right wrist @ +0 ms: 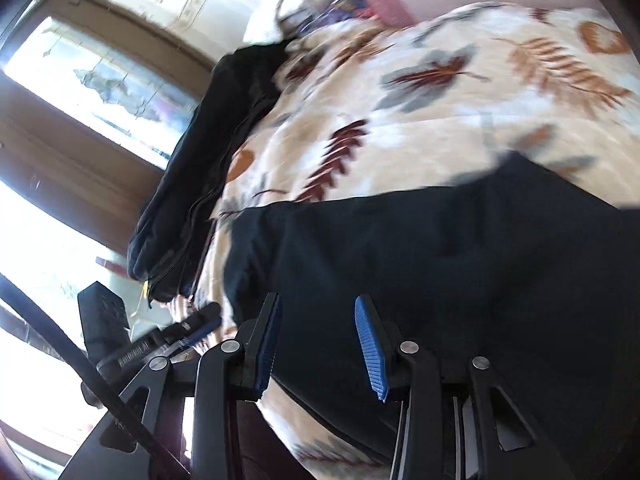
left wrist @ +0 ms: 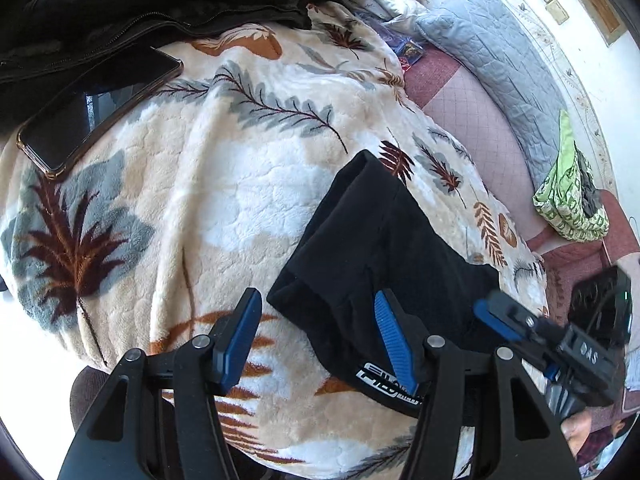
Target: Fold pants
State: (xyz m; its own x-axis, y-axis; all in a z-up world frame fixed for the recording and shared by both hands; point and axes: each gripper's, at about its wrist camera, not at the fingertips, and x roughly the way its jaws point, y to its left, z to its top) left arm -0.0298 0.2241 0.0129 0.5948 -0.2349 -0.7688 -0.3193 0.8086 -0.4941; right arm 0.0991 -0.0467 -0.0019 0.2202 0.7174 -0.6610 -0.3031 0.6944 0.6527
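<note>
Black pants (left wrist: 384, 248) lie folded on a cream blanket with a leaf print (left wrist: 208, 184). A white logo shows at their near edge. My left gripper (left wrist: 316, 340) hovers open over the pants' near left corner; its right finger overlaps the cloth and its left finger is over the blanket. My right gripper (left wrist: 504, 320) reaches in from the right onto the pants' near right part. In the blurred right wrist view the pants (right wrist: 440, 248) fill the lower half, and my right gripper (right wrist: 320, 344) stands open just above the cloth, pads clear of it. The left gripper (right wrist: 192, 324) shows at lower left.
A dark phone (left wrist: 96, 108) in a clear case lies on the blanket at the left, beside a black zipped jacket (left wrist: 160, 0), also seen as the jacket (right wrist: 200, 152). A grey quilted pillow (left wrist: 500, 60), pink sheet (left wrist: 472, 120) and green bag (left wrist: 572, 196) lie to the right.
</note>
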